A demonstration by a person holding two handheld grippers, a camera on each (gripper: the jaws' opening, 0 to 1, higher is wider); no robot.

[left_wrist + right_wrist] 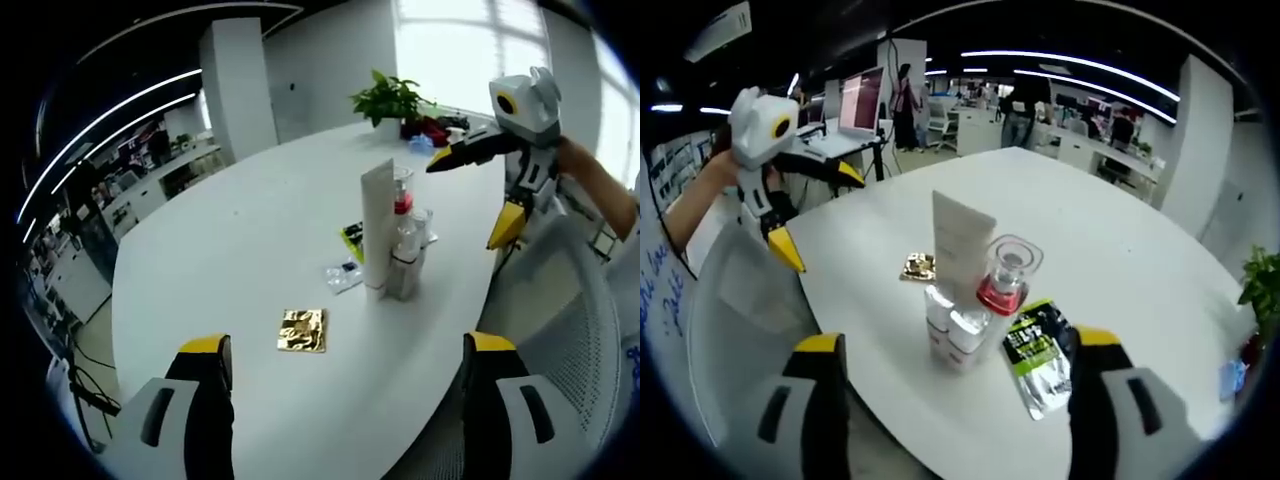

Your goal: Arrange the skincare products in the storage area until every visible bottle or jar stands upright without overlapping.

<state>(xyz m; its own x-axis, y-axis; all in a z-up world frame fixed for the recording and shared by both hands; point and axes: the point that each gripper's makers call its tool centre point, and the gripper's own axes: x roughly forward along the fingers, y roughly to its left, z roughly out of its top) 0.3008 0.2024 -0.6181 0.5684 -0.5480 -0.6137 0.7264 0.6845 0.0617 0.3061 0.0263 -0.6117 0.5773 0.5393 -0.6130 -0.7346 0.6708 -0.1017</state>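
Your left tool (340, 385) hangs low over the near edge of the bench (250, 250), jaws spread wide with nothing between them. Your right tool (955, 385) is likewise spread and empty, just short of the products. In the left gripper view it sits raised beyond the far bench edge, your forearm (600, 190) behind it.

The products stand upright in one tight cluster: a tall white tube (378, 225), a clear bottle with a red collar (1002, 280), and white bottles (952, 335) touching at its foot. A green sachet (1040, 355) lies flat beside them, and a gold foil packet (303, 330) lies apart.
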